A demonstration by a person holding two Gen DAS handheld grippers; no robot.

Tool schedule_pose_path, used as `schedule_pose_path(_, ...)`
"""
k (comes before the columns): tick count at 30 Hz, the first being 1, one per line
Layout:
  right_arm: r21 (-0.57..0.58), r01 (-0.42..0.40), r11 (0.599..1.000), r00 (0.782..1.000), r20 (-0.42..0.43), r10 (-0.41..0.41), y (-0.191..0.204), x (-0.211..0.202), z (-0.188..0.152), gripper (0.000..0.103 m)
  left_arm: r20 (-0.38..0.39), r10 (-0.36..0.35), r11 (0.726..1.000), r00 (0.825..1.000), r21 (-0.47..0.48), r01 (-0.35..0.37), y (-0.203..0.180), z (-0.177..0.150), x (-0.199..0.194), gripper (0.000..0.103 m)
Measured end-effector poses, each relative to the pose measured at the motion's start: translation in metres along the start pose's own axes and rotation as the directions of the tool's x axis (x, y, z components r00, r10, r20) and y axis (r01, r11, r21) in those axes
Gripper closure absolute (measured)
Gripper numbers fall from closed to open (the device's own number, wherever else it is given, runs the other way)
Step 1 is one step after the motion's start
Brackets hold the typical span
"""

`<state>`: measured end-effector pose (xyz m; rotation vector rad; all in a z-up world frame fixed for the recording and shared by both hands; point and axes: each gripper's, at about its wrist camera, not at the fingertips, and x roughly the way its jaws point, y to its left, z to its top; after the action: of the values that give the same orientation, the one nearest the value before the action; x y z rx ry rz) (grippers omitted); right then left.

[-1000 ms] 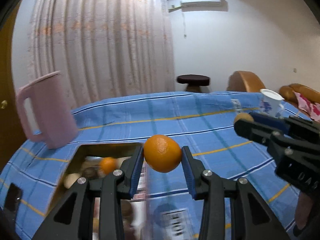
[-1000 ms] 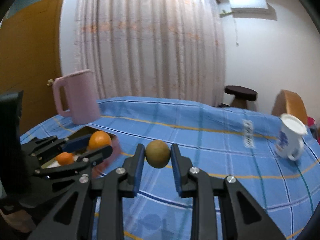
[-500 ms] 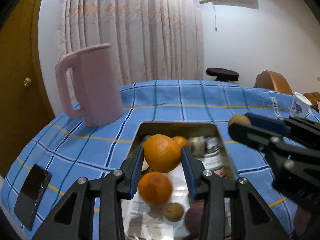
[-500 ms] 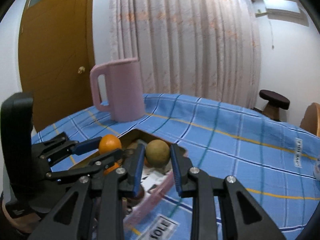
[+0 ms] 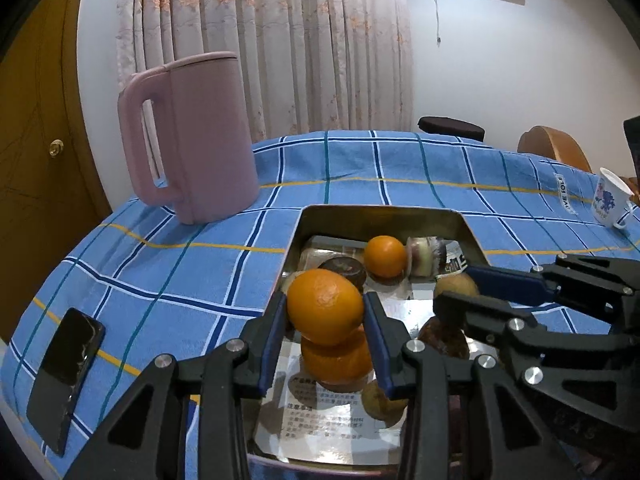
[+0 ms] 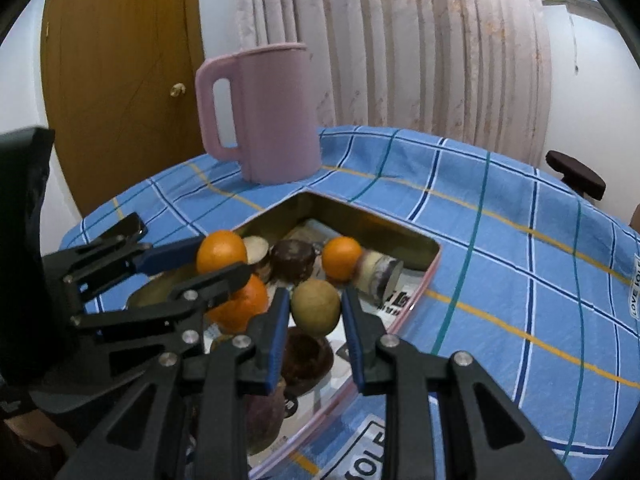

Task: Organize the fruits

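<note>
My left gripper (image 5: 325, 305) is shut on a big orange (image 5: 320, 296) and hangs low over the open metal tray (image 5: 380, 216), just above another orange (image 5: 340, 360) lying inside. My right gripper (image 6: 315, 300) is shut on a greenish-brown round fruit (image 6: 315, 312) over the same tray (image 6: 360, 222), to the right of the left one. Each gripper shows in the other's view: the right gripper (image 5: 456, 294) with its fruit, the left gripper (image 6: 221, 258) with its orange (image 6: 220, 248). A small orange (image 5: 386, 256) and several dark brown fruits lie in the tray.
A tall pink jug (image 5: 192, 140) stands on the blue checked cloth behind the tray's left corner. A black phone (image 5: 66, 364) lies near the table's left edge. A white flowered cup (image 5: 610, 204) sits far right. A door and a curtain stand behind.
Both grippers have swung left and down with their fruits, from over the bare cloth to low over the tray. The grips have not changed.
</note>
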<state>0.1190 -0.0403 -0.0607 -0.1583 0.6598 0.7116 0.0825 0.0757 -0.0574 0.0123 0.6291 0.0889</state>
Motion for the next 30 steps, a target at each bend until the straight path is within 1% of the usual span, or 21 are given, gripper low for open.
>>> schedule_pose_path(2,-0.007,0.002,1.000,1.000,0.012,-0.002,0.001,-0.002,-0.001,0.072,-0.004,-0.010,1.000,1.000,-0.005,0.010,0.001,0.000,-0.002,0.062)
schedule_pose_path(5,-0.003,0.006,1.000,1.000,0.023,-0.005,0.000,-0.009,-0.002,0.066,-0.006,-0.016,1.000,1.000,-0.008,0.016,0.001,0.001,-0.006,0.061)
schedule_pose_path(6,-0.002,0.008,1.000,0.999,0.031,-0.008,0.000,-0.012,-0.003,0.059,-0.001,-0.019,1.000,1.000,-0.011,0.019,0.002,0.001,-0.008,0.061)
schedule_pose_path(7,0.002,0.014,1.000,0.999,0.044,-0.014,-0.001,-0.018,-0.003,0.050,0.002,-0.025,1.000,1.000,-0.012,0.025,0.002,0.001,-0.010,0.056)
schedule_pose_path(8,0.005,0.014,1.000,0.998,0.053,-0.014,-0.002,-0.022,-0.003,0.047,0.008,-0.027,1.000,1.000,-0.014,0.027,0.002,0.002,-0.013,0.051)
schedule_pose_path(9,0.008,0.016,1.000,0.998,0.068,-0.017,-0.002,-0.027,-0.004,0.043,0.015,-0.025,1.000,1.000,-0.015,0.025,0.002,0.002,-0.015,0.038)
schedule_pose_path(10,0.015,0.026,1.000,0.996,0.087,-0.027,-0.004,-0.036,-0.004,0.040,0.035,-0.018,1.000,0.999,-0.016,0.019,0.002,0.003,-0.020,0.032)
schedule_pose_path(11,0.019,0.035,0.999,0.995,0.097,-0.037,-0.005,-0.041,-0.004,0.039,0.049,-0.015,1.000,0.999,-0.017,0.016,0.002,0.003,-0.023,0.032)
schedule_pose_path(13,0.034,0.059,0.998,0.990,0.130,-0.063,-0.008,-0.055,-0.005,0.032,0.065,-0.022,1.000,0.998,-0.016,0.023,0.001,0.005,-0.029,0.032)
schedule_pose_path(17,0.068,0.085,0.994,0.981,0.171,-0.095,-0.016,-0.074,-0.004,0.028,0.085,-0.028,0.999,0.996,-0.020,0.030,0.001,0.007,-0.038,0.032)
schedule_pose_path(19,0.076,0.092,0.993,0.977,0.187,-0.105,-0.018,-0.081,-0.004,0.024,0.094,-0.030,0.999,0.995,-0.023,0.032,0.000,0.008,-0.041,0.032)
schedule_pose_path(23,0.080,0.113,0.990,0.972,0.195,-0.127,-0.018,-0.088,-0.003,0.022,0.101,-0.030,0.999,0.994,-0.027,0.033,-0.001,0.009,-0.045,0.032)
schedule_pose_path(26,0.073,0.133,0.988,0.970,0.195,-0.145,-0.018,-0.089,-0.005,0.017,0.103,-0.030,0.999,0.994,-0.023,0.033,-0.003,0.009,-0.046,0.032)
schedule_pose_path(30,0.086,0.138,0.987,0.969,0.192,-0.152,-0.020,-0.089,-0.007,0.016,0.101,-0.034,0.999,0.994,-0.025,0.036,-0.003,0.008,-0.047,0.032)
